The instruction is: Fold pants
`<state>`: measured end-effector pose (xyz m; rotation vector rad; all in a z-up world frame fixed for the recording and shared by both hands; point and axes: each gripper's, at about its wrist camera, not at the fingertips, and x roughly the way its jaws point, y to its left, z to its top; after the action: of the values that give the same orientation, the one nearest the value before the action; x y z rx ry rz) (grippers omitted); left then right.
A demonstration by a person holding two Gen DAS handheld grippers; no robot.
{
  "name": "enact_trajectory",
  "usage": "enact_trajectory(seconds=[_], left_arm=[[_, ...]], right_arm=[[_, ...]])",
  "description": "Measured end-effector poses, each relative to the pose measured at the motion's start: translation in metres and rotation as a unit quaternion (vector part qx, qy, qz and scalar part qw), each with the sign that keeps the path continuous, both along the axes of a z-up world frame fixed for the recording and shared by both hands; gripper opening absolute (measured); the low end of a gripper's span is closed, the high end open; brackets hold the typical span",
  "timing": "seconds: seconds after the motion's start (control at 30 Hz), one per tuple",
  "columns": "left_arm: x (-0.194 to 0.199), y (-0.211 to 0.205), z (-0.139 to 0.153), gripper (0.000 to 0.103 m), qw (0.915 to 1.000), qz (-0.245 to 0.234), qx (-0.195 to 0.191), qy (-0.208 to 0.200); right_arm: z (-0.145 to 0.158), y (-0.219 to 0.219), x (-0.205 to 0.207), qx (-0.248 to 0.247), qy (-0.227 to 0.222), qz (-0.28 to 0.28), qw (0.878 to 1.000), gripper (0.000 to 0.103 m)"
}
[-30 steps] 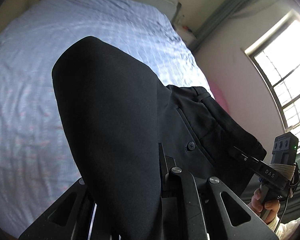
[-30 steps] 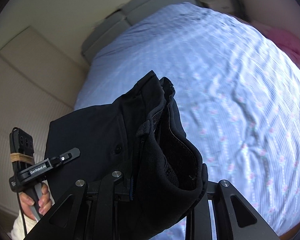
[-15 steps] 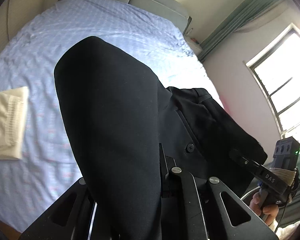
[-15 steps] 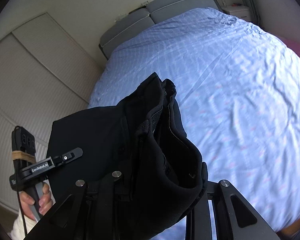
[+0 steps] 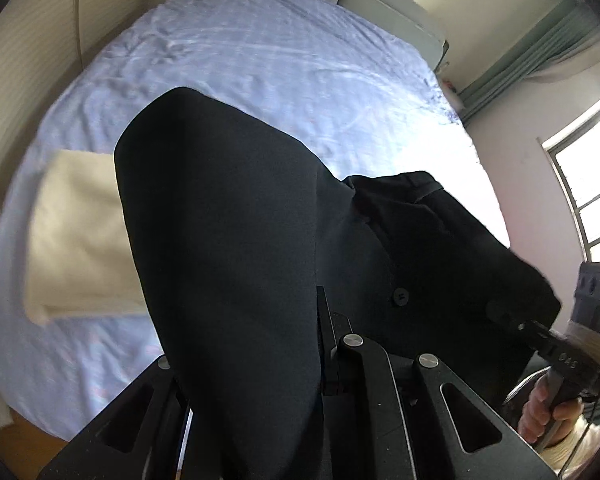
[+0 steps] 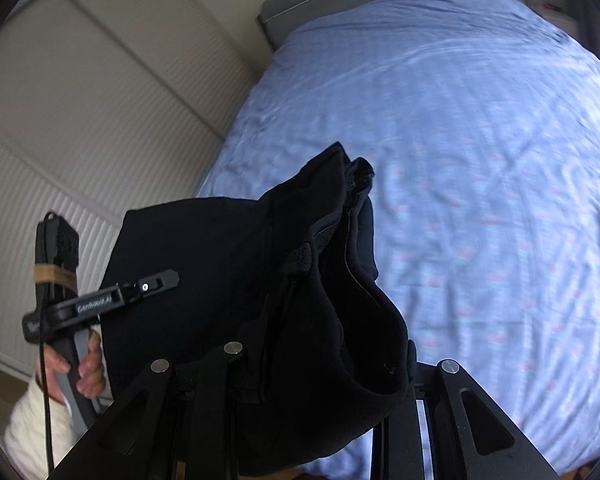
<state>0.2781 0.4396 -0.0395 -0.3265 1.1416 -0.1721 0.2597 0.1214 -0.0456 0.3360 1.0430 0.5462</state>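
Observation:
A folded bundle of black pants (image 5: 236, 240) hangs in the air above the bed, carried between both grippers. My left gripper (image 5: 304, 328) is shut on one end; the cloth drapes over its fingers and hides most of them. My right gripper (image 6: 324, 356) is shut on the waistband end of the pants (image 6: 300, 280), where the opening gapes. In the left wrist view the right gripper (image 5: 512, 320) shows at the far right, clamped on the button side. The left gripper (image 6: 156, 280) appears at the left of the right wrist view, held by a hand.
Below lies a bed with a light blue patterned sheet (image 5: 284, 64) (image 6: 480, 140) and a grey headboard (image 5: 380, 4). A folded cream garment (image 5: 76, 236) rests on the sheet at left. A ribbed wardrobe wall (image 6: 100, 100) borders the bed; a window (image 5: 588, 184) is at right.
Both grippers have swung sideways across the bed with the pants still gripped. The cream garment has come further into the left view, and the wardrobe wall fills more of the right view.

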Motion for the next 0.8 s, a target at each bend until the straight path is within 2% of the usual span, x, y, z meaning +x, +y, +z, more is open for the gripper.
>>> enact_trajectory(seconds=[0.1,0.2,0.4,0.63,0.8], left_arm=[[0.007,0.056,-0.004,0.014,0.9998,-0.011,0.013,0.005],[0.021,0.100,-0.006,0.014,0.9992,-0.028,0.027,0.012],[0.072,0.175,-0.029,0.014,0.9951,-0.072,0.065,0.018],[0.138,0.223,-0.071,0.018,0.9906,-0.091,0.090,0.048],[0.160,0.238,-0.112,0.028,0.9857,-0.084,0.120,0.083]], right_arm=[[0.002,0.057,0.007,0.003,0.003,0.001,1.000,0.027],[-0.007,0.096,0.014,0.009,0.009,-0.008,1.000,0.027],[-0.028,0.188,0.049,-0.002,0.042,-0.018,0.999,0.026],[-0.056,0.249,0.082,-0.043,0.057,-0.022,0.997,0.027],[-0.096,0.280,0.087,-0.079,0.091,-0.024,0.992,0.027]])
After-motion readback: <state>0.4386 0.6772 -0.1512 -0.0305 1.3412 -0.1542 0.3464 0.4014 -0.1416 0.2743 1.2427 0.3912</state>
